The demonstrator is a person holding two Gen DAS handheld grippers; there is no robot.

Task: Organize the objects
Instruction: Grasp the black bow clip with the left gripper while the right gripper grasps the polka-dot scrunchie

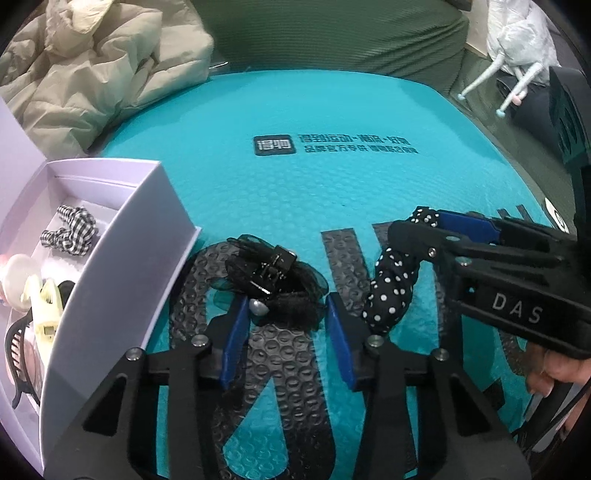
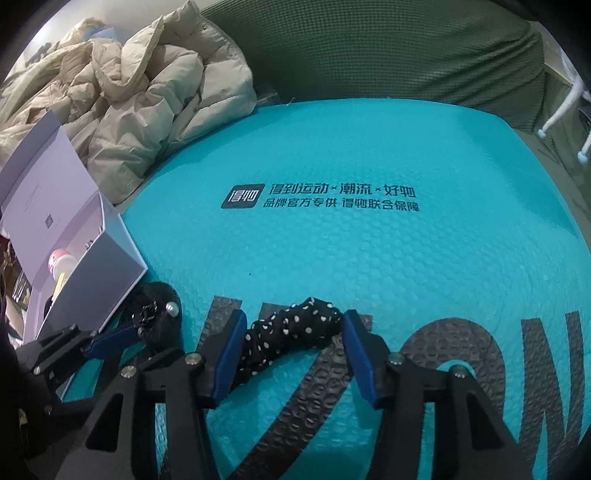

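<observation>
A black lace hair clip (image 1: 275,282) with a pearl lies on the teal bubble mailer (image 1: 332,184), right beside the lilac box (image 1: 110,277). My left gripper (image 1: 284,317) has its blue pads against both sides of the lace. To its right lies a black scrunchie with white dots (image 2: 291,328). The right gripper (image 2: 293,328) straddles it, pads touching the fabric at each end. In the left wrist view the right gripper (image 1: 417,229) comes in from the right over the scrunchie (image 1: 391,291). A hand shows at its handle.
The open box holds a gingham scrunchie (image 1: 70,230), a cream claw clip (image 1: 46,306) and a black claw clip (image 1: 18,354). A beige puffer jacket (image 1: 92,66) is heaped behind the box. A green cushion (image 1: 332,33) backs the mailer.
</observation>
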